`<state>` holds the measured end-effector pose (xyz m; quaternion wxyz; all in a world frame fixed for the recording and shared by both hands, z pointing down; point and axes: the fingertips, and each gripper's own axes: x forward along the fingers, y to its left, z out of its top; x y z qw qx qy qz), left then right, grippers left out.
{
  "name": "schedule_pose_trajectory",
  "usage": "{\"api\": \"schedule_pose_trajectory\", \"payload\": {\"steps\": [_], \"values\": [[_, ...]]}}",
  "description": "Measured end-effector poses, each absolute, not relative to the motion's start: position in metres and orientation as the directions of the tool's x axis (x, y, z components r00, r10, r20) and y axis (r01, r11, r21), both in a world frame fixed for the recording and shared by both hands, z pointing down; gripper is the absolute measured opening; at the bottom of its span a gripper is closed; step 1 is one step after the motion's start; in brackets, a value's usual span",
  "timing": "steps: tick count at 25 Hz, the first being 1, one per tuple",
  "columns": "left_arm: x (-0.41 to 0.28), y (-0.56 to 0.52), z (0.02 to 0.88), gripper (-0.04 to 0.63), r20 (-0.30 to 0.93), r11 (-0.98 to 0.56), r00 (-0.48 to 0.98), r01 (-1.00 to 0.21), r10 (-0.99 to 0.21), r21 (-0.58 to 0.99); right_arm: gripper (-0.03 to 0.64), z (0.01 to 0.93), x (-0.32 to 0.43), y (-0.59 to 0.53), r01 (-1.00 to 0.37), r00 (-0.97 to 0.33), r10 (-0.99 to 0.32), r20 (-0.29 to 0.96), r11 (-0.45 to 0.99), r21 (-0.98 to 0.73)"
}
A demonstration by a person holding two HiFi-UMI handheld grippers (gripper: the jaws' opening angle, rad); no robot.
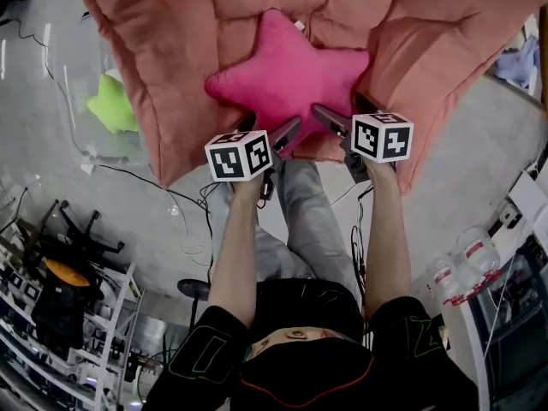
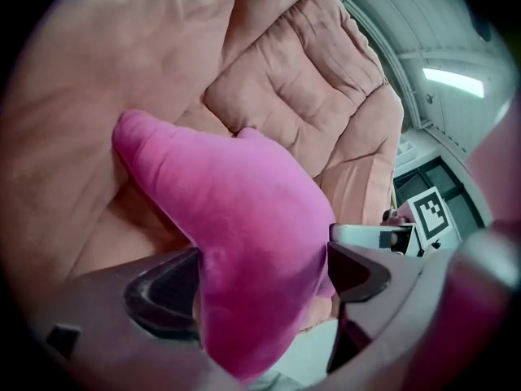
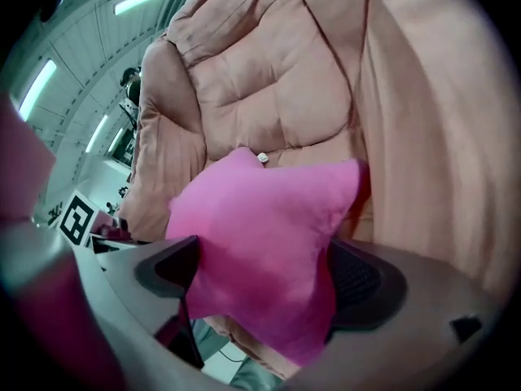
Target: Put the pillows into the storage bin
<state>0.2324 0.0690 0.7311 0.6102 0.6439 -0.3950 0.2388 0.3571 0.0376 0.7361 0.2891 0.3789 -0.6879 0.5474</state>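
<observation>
A pink star-shaped pillow point(image 1: 287, 71) lies on a salmon padded sofa point(image 1: 171, 32). My left gripper point(image 1: 287, 135) is at the pillow's lower left point, and that point point(image 2: 244, 218) fills the gap between its wide-spread jaws. My right gripper point(image 1: 330, 120) is at the lower right point, which point(image 3: 260, 226) likewise sits between its wide jaws. Both grippers point(image 2: 260, 283) point(image 3: 264, 275) are open around the pillow and not squeezing it. A green star pillow point(image 1: 111, 105) lies inside a clear storage bin point(image 1: 73, 67) on the floor to the left.
The sofa's seat edge hangs over the grey floor near the person's legs point(image 1: 304, 204). Cables point(image 1: 171, 187) trail across the floor. A metal shelf rack point(image 1: 68, 315) stands at lower left. Plastic bottles point(image 1: 467, 259) and a cabinet are at the right.
</observation>
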Motion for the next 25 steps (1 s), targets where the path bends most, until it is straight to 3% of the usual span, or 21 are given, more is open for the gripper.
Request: {"api": "schedule_pose_trajectory", "payload": {"steps": [5, 12, 20, 25], "values": [[0.239, 0.067, 0.740, 0.496, 0.786, 0.046, 0.581, -0.797, -0.213, 0.602, 0.488, 0.745, 0.353, 0.040, -0.775, -0.629, -0.189, 0.754, 0.079, -0.627], [0.239, 0.063, 0.721, 0.440, 0.787, 0.005, 0.566, -0.811, -0.244, 0.585, 0.451, 0.726, 0.349, 0.040, -0.781, -0.619, -0.240, 0.748, 0.096, -0.617], [0.234, 0.056, 0.655, 0.431, 0.764, -0.057, 0.572, -0.810, -0.298, 0.584, 0.442, 0.657, 0.347, 0.036, -0.792, -0.599, -0.347, 0.722, 0.126, -0.597], [0.221, 0.043, 0.595, 0.433, 0.729, -0.102, 0.557, -0.817, -0.398, 0.568, 0.442, 0.596, 0.335, 0.021, -0.787, -0.609, -0.409, 0.680, 0.207, -0.581]]}}
